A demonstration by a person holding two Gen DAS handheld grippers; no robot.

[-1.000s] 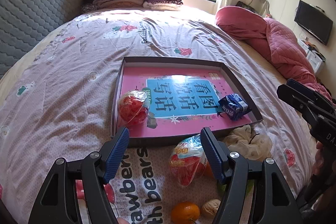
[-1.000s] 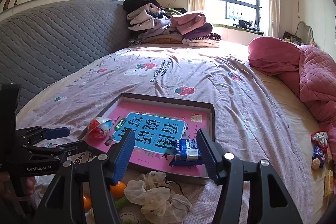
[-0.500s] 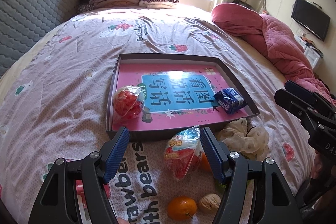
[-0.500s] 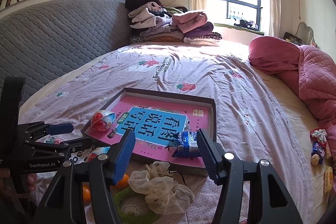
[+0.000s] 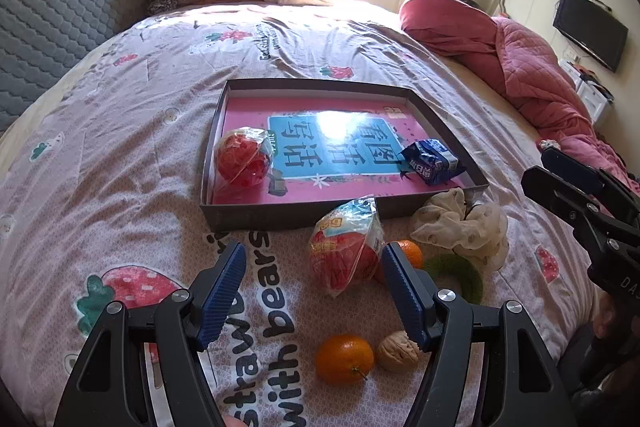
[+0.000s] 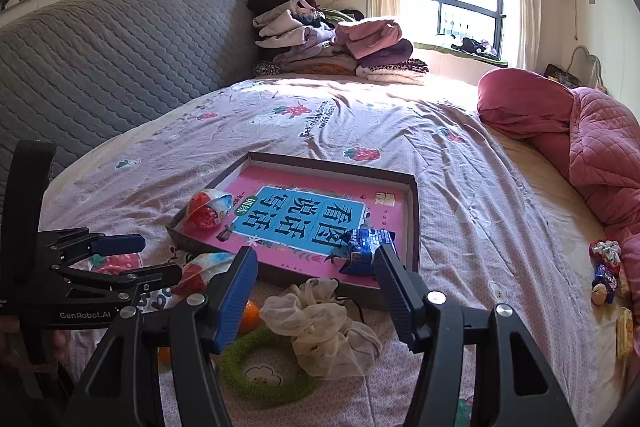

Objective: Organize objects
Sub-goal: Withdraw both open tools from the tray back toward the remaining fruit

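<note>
- The left hand-held gripper (image 5: 310,291) stands wide open and holds nothing; the red snack in a clear crinkly wrapper (image 5: 346,249) lies on the strawberry-print bed cover (image 5: 120,155) just ahead of it, closer to its right-side finger.
- The wrapper's long axis runs roughly away from the gripper, toward the shallow dark cardboard box lid lined with a pink book (image 5: 248,217) directly beyond.
- The right hand-held gripper (image 6: 314,287) is also open and empty, above the cream fabric scrunchie (image 6: 320,327) and green ring (image 6: 260,367).
- The left hand is likely the nearer one for the snack.
</note>
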